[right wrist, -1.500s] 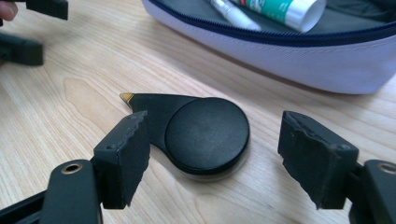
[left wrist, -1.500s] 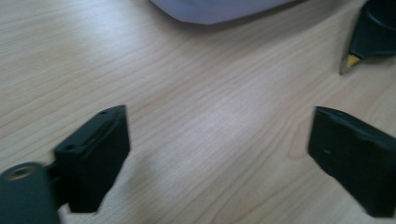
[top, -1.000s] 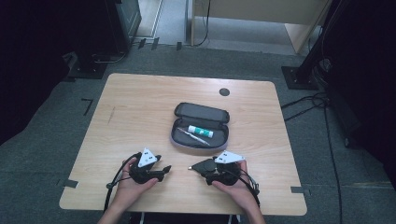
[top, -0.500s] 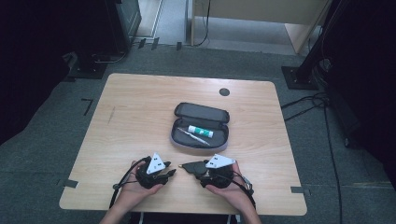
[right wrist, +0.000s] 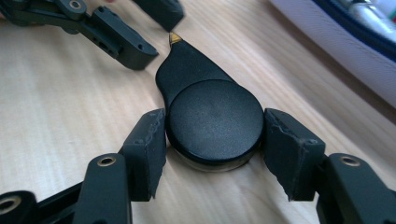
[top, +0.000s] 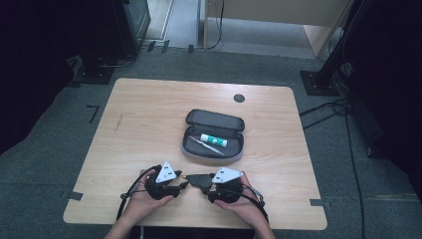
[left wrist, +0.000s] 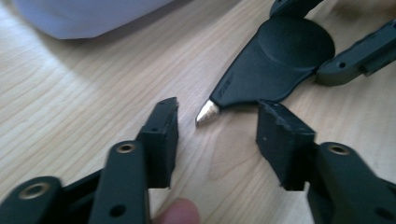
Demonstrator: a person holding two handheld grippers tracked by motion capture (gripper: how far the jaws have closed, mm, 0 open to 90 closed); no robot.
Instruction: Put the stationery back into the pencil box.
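A black teardrop-shaped thing [right wrist: 215, 121] with a round disc and a small metal tip [left wrist: 206, 113] lies flat on the wooden table [top: 149, 124] near its front edge. My right gripper [right wrist: 215, 144] has just been closing, and its pads now press on both sides of the disc. In the high view the right gripper [top: 205, 184] points left at the left gripper [top: 183, 184]. The left gripper [left wrist: 217, 135] has just been opening; its pads stand apart on either side of the metal tip without touching it. The black thing [left wrist: 275, 70] lies just ahead of them.
An open grey zip case [top: 191, 149] lies behind the grippers at the table's middle, holding a white and green tube [top: 214, 140] and a thin pen-like tool [top: 206, 147]. A round black grommet [top: 239, 98] sits near the far edge. Cables and stands cross the floor at the right.
The right gripper has moved left towards the left gripper, bringing the black thing's tip up to the left jaws. The left hand has stayed where it was.
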